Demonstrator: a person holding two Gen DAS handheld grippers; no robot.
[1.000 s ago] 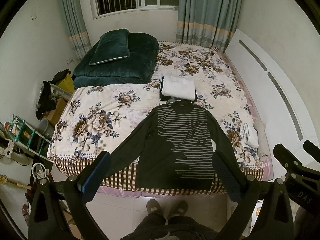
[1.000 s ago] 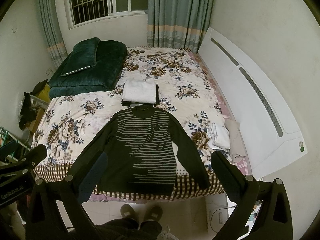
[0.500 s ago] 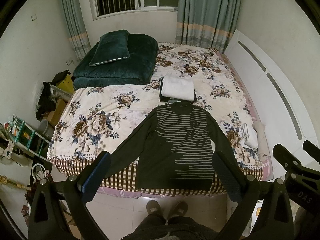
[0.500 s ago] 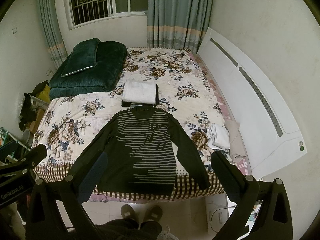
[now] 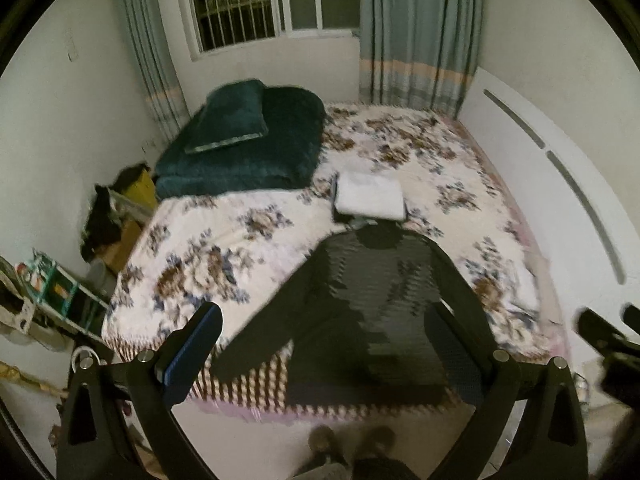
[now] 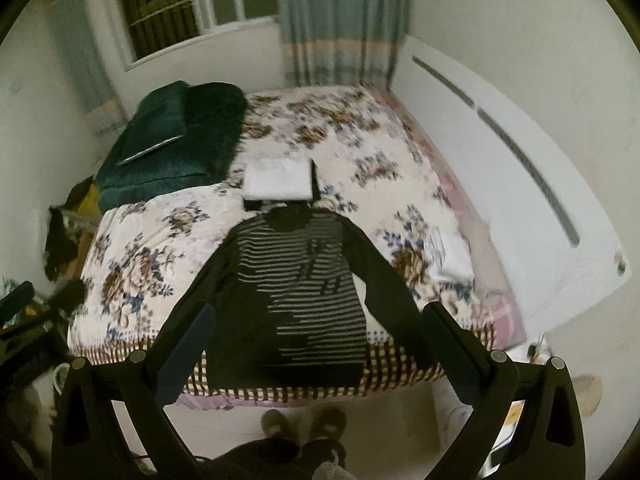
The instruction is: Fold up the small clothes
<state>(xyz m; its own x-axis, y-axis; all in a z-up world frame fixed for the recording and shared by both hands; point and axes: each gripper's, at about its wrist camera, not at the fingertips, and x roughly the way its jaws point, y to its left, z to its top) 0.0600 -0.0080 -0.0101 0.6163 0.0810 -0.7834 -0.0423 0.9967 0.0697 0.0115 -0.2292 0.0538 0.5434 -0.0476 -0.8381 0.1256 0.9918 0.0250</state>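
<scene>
Striped sweater (image 6: 308,300) flat on floral bed (image 6: 136,280)

Two fisheye views, one from each handheld gripper, look down and forward from above the foot of a bed (image 5: 248,216), well back from it. The left wrist view sits slightly to the left, showing more of the cluttered floor beside the bed. The right wrist view sits to the right, showing more of the white headboard (image 6: 512,184). Both share the dark striped sweater (image 6: 296,288), the barred window (image 5: 236,0) and the person's shoes (image 6: 304,424).
</scene>
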